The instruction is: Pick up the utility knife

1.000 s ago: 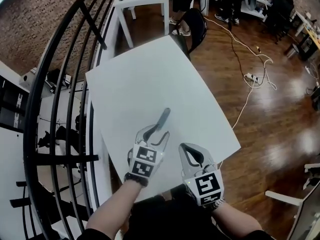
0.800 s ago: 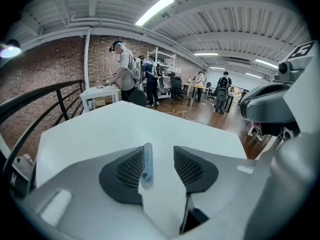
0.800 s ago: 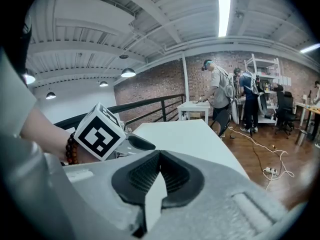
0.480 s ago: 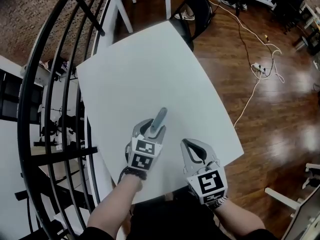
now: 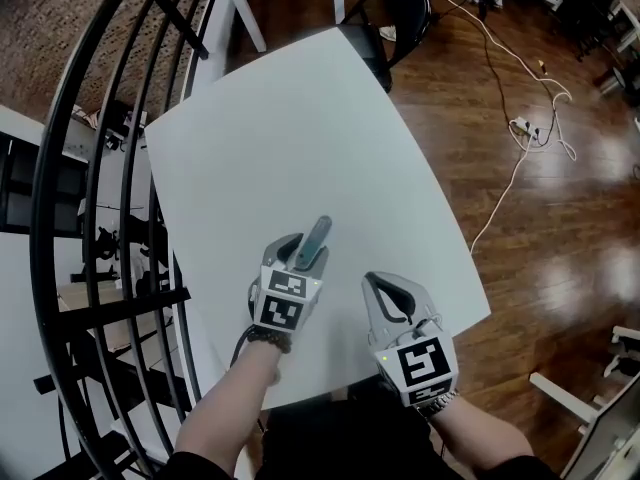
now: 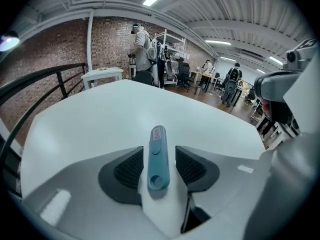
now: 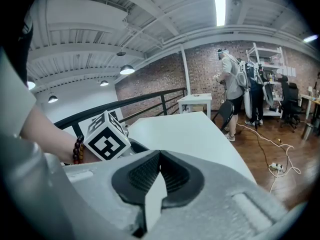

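Observation:
A blue-grey utility knife point(image 5: 316, 236) lies on the white table point(image 5: 300, 118), pointing away from me. My left gripper point(image 5: 303, 252) is down at the table with the knife's point(image 6: 158, 154) near half between its jaws. The left gripper's point(image 6: 159, 149) jaws are opening, and the dark pads point(image 6: 131, 168) stand on either side of the handle with a thin gap, not pressing on it. My right gripper point(image 5: 384, 284) hovers to the right near the table's front edge, its jaws closed together with nothing in them; the right gripper view shows the right gripper point(image 7: 159, 154) with its pads meeting.
A black curved railing point(image 5: 90, 168) runs along the table's left side. A dark chair point(image 5: 385, 28) stands at the far corner, and a white cable point(image 5: 520, 138) trails over the wooden floor on the right. Several people stand by desks far off.
My left gripper has slid forward and down along the knife, so more of the handle now sits between its jaws. The right gripper has dropped slightly and stays shut.

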`<state>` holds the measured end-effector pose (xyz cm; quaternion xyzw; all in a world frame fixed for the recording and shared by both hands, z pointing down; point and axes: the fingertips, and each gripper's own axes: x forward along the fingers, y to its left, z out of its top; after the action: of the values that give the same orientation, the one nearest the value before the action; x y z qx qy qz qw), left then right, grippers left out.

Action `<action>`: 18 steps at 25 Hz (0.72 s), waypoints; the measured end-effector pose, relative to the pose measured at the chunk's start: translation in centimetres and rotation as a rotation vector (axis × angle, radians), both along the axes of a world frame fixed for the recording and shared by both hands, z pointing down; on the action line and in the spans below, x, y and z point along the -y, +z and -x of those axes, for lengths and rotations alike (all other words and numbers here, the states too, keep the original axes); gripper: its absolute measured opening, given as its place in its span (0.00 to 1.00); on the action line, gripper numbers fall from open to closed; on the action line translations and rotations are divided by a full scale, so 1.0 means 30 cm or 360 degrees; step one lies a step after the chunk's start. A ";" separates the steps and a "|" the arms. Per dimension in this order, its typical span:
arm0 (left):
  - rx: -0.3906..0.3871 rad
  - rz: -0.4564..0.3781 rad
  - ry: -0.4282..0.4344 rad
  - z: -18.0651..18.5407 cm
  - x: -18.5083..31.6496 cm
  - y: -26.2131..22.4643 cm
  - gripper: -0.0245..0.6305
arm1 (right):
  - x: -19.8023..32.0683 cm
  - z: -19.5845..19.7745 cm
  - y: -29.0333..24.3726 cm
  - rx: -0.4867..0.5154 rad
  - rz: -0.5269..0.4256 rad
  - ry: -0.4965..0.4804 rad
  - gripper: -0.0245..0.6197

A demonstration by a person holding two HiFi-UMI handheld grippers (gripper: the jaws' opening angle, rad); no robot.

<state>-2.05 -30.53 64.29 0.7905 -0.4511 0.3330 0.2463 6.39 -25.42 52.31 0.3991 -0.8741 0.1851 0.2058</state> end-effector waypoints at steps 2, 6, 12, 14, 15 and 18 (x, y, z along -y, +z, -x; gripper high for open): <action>-0.0001 0.0016 -0.0003 0.001 0.002 0.009 0.37 | 0.005 -0.004 0.000 0.0003 0.0001 0.0003 0.02; -0.0012 0.0054 -0.0007 -0.003 -0.003 0.030 0.37 | 0.003 -0.009 0.005 0.0009 0.0004 0.0005 0.02; -0.0003 0.0061 -0.0016 0.008 0.003 0.038 0.28 | 0.003 -0.011 0.007 0.0008 0.0001 0.0009 0.02; -0.0010 0.0053 -0.0014 0.007 0.005 0.031 0.26 | 0.003 -0.009 0.007 0.0008 -0.0001 0.0007 0.02; -0.0018 0.0048 -0.0016 0.006 0.006 0.026 0.26 | 0.002 -0.008 0.004 0.0009 -0.0002 0.0007 0.02; -0.0033 0.0029 -0.0019 0.004 0.003 0.010 0.26 | 0.002 -0.004 -0.006 0.0011 -0.0006 0.0008 0.02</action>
<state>-2.18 -30.62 64.60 0.7890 -0.4500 0.3275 0.2601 6.51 -25.48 52.13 0.4011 -0.8742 0.1854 0.2014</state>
